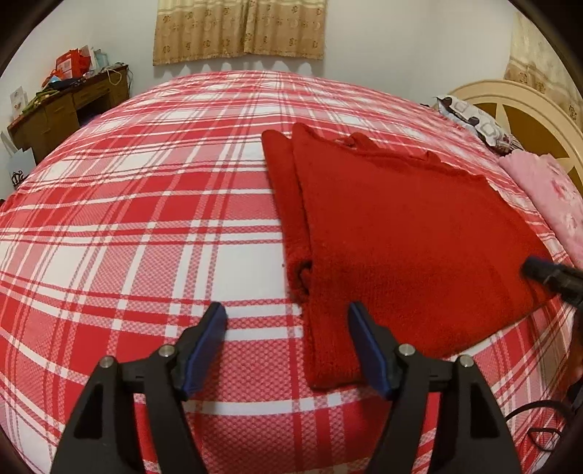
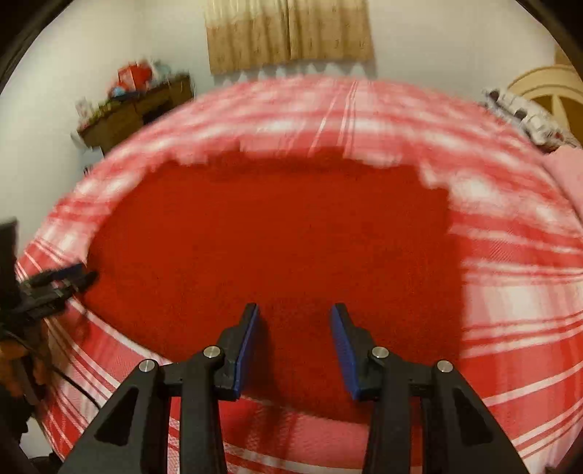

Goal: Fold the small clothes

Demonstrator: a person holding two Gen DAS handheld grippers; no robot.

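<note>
Left wrist view
- Garment: one red knit sweater [image 1: 400, 233] lies flat on the plaid bed cover [image 1: 145, 204], right of centre, a sleeve folded along its left edge and running toward the near side.
- Left gripper [image 1: 288, 328]: jaws spread wide, nothing between the pads; the sleeve cuff lies just beside the right finger.
- Right gripper [image 1: 546, 275]: only its dark tip shows at the far right, at the sweater's right edge; its jaws cannot be judged from here.
- Step in hand, as I judge it: taking the near hem for the next fold. Best to straddle both layers at the near left corner, pinch deep, and lift level with the other hand so the sleeve stays tucked.

Right wrist view (blurred)
- Right gripper [image 2: 295, 328]: jaws partly spread over the red knit, gripping nothing.
- Left gripper [image 2: 62, 279]: seen at the left edge, beside the sweater's left side.
- Advice: settle the hand before closing, as the blur suggests motion.

Counts
- Sweaters: one.
- Grippers: two.
- Curtain [image 1: 240, 29]: one.
- Desk [image 1: 69, 109]: one, cluttered.
- Pillows by the headboard: two.
</note>
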